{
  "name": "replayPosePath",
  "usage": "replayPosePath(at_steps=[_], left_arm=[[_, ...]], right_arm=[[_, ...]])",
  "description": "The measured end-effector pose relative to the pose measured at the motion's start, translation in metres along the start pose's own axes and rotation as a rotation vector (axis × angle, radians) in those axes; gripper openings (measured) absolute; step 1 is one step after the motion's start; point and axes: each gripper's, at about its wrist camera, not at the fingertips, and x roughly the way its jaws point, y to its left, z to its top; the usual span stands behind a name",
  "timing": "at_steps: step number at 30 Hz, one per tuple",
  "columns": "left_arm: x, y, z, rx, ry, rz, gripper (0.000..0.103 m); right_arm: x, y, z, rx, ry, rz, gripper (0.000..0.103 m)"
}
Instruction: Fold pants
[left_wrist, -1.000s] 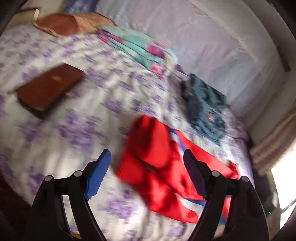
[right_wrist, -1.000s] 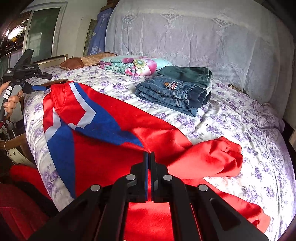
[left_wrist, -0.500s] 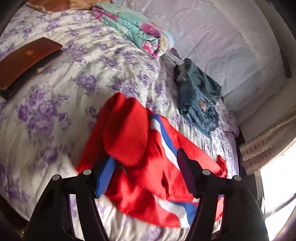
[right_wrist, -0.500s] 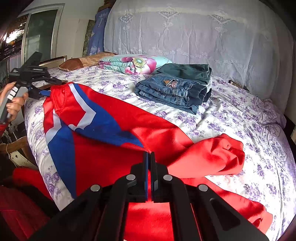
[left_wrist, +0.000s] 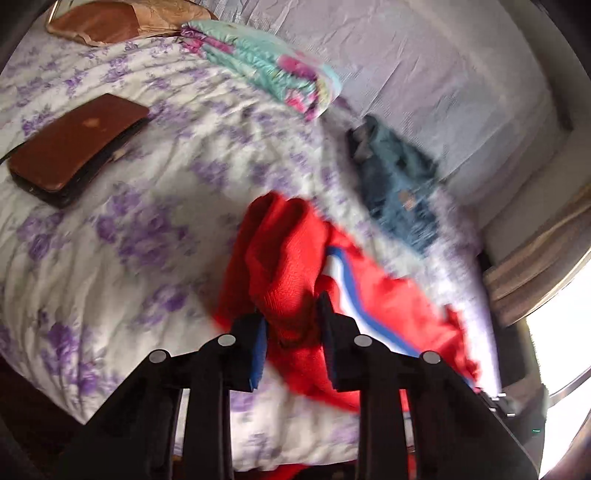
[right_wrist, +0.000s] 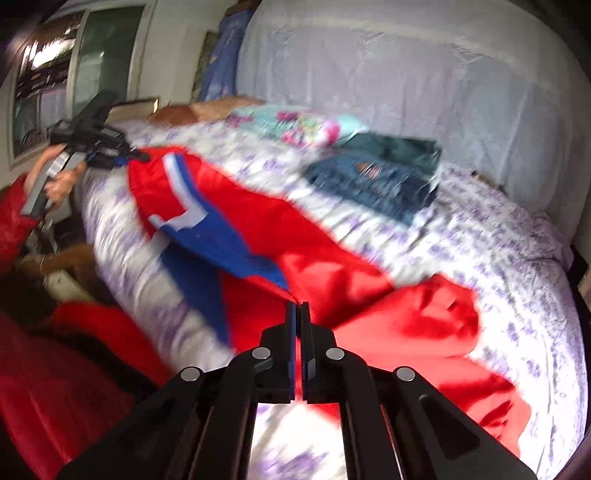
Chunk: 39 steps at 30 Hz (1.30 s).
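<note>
The red pants (left_wrist: 288, 258) with a blue and white stripe lie stretched across the flowered bed sheet (left_wrist: 147, 229). My left gripper (left_wrist: 291, 328) is at their bunched end. Its jaws are closing, and the pads pinch a thick fold of red cloth. In the right wrist view the pants (right_wrist: 258, 229) run from that gripper (right_wrist: 110, 155), held by a hand (right_wrist: 59, 181) at the far left, down to my right gripper (right_wrist: 298, 310). The right gripper is shut, with the edge of the red and blue cloth meeting its tips. Another red part (right_wrist: 424, 317) lies crumpled to its right.
Folded blue jeans (right_wrist: 369, 181) lie on a dark green garment (right_wrist: 399, 147) near the covered headboard. A folded floral blanket (left_wrist: 273, 70) and a brown cushion (left_wrist: 110, 22) sit at the far side. A flat brown case (left_wrist: 74, 147) rests on the sheet at left.
The left gripper's jaws came in from wide open onto the bunched red cloth. The right gripper moved sideways, staying shut, and its view is now blurred.
</note>
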Motion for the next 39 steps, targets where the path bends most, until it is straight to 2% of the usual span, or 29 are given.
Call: replayPosePath(at_steps=[4,6,7,8,11,14,15,16,17,19,21,22,24,25,26,27,28,29,32,33,34,39], left_arm=[[0.004,-0.001,-0.01,0.058,-0.027,0.049,0.027],[-0.002,-0.004,-0.012,0.071,-0.051,0.071,0.032],[-0.009,-0.007,-0.014,0.082,-0.087,0.112,0.045],[-0.015,-0.009,-0.016,0.092,-0.125,0.153,0.054],[-0.042,-0.017,-0.024,0.136,-0.251,0.257,0.06],[-0.061,-0.032,-0.027,0.151,-0.303,0.19,0.069],[-0.062,-0.041,-0.027,0.174,-0.298,0.164,0.072],[-0.059,-0.054,-0.027,0.219,-0.287,0.141,0.08],[-0.052,-0.068,-0.027,0.262,-0.282,0.13,0.088],[-0.035,-0.087,-0.029,0.318,-0.273,0.134,0.097],[-0.006,-0.098,-0.032,0.365,-0.227,0.147,0.098],[0.02,-0.1,-0.034,0.381,-0.166,0.17,0.098],[0.055,-0.095,-0.041,0.386,-0.082,0.228,0.098],[0.074,-0.093,-0.047,0.406,-0.061,0.29,0.098],[0.084,-0.097,-0.06,0.48,-0.108,0.361,0.099],[0.087,-0.103,-0.072,0.555,-0.173,0.41,0.099],[0.087,-0.106,-0.082,0.594,-0.222,0.438,0.099],[0.085,-0.106,-0.087,0.601,-0.26,0.447,0.098],[0.084,-0.095,-0.082,0.546,-0.254,0.401,0.098],[0.083,-0.094,-0.081,0.546,-0.251,0.393,0.098],[0.083,-0.094,-0.081,0.551,-0.253,0.392,0.098],[0.081,-0.096,-0.087,0.556,-0.271,0.379,0.098]], right_arm=[[0.027,0.006,-0.025,0.029,0.093,0.023,0.003],[0.03,0.009,-0.028,0.027,0.092,0.016,0.003],[0.029,0.009,-0.028,0.024,0.093,0.015,0.003],[0.029,0.008,-0.028,0.03,0.095,0.022,0.004],[0.029,0.004,-0.03,0.059,0.102,0.049,0.005],[0.031,0.001,-0.03,0.074,0.106,0.06,0.005],[0.031,0.0,-0.03,0.085,0.106,0.067,0.005],[0.032,-0.003,-0.031,0.103,0.105,0.078,0.005],[0.032,-0.004,-0.031,0.118,0.103,0.088,0.005],[0.032,-0.01,-0.033,0.161,0.101,0.117,0.006],[0.031,-0.018,-0.033,0.226,0.105,0.16,0.009],[0.026,-0.024,-0.032,0.268,0.1,0.187,0.013],[0.012,-0.034,-0.028,0.326,0.064,0.231,0.028],[0.005,-0.038,-0.026,0.346,0.043,0.234,0.043],[-0.005,-0.047,-0.022,0.377,0.011,0.223,0.052],[-0.01,-0.054,-0.017,0.402,-0.009,0.206,0.054],[-0.013,-0.063,-0.012,0.429,-0.023,0.174,0.058],[-0.014,-0.073,-0.004,0.458,-0.026,0.102,0.06],[0.006,-0.094,0.019,0.473,0.013,-0.136,0.061],[0.017,-0.1,0.026,0.464,0.034,-0.183,0.061],[0.035,-0.106,0.036,0.462,0.061,-0.216,0.061],[0.099,-0.126,0.056,0.487,0.184,-0.27,0.061]])
